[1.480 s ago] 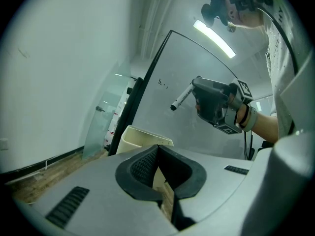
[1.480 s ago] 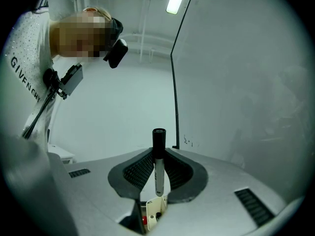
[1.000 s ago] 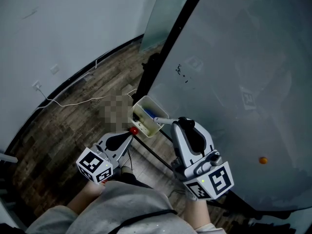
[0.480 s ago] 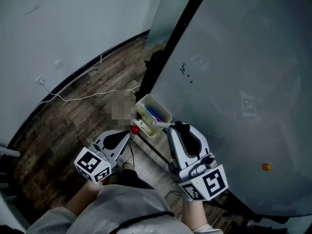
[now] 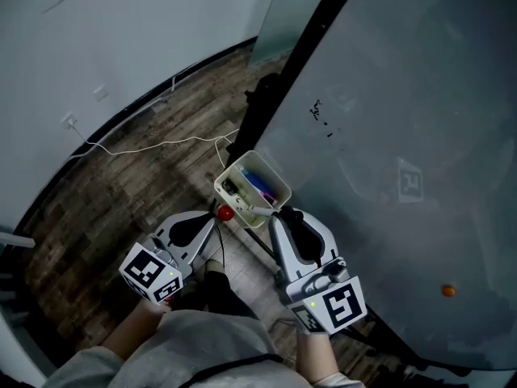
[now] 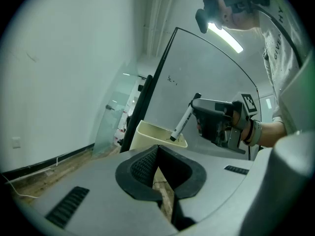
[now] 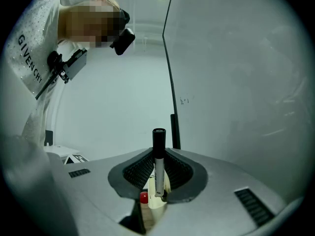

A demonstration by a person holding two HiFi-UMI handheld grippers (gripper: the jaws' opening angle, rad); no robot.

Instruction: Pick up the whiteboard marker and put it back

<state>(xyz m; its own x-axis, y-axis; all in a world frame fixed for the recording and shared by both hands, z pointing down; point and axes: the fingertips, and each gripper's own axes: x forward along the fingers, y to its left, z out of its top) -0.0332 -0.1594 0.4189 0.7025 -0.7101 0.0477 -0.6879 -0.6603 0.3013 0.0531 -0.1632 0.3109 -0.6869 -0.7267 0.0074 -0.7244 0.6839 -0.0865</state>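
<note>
The bin point(image 6: 145, 135) hangs at the lower left corner of the whiteboard point(image 5: 404, 95), just beside the black frame point(image 5: 291, 63) that runs along the board's edge. Its mouth is open to above, and the air over it is free except for the marker. Left of the frame there is wide floor point(image 5: 137, 184) up to the wall point(image 5: 97, 31).

The right gripper point(image 5: 279, 217) has its jaws closed on the marker point(image 7: 158, 166), which they clamp by the white body. The black cap stands out in front of the jaws. In the left gripper view the marker slants downward, and its black end is at the far rim of the bin, over the opening. If it touches the rim, I cannot tell.

The left gripper point(image 5: 208, 223) has its jaws together at the tips with nothing between them. It points at the near side of the bin, close to a small red knob point(image 5: 225, 212).

I count two grippers, one marker in the grip, one bin, one red knob. Inside the bin lies one blue thing point(image 5: 260, 186); the other contents are too small to name.

The floor is of dark wooden planks. One white cable point(image 5: 161, 144) lies across it and goes toward one socket point(image 5: 69, 120) low on the wall. The wall is plain and pale, and the board is grey with a few small dark marks near its frame.
</note>
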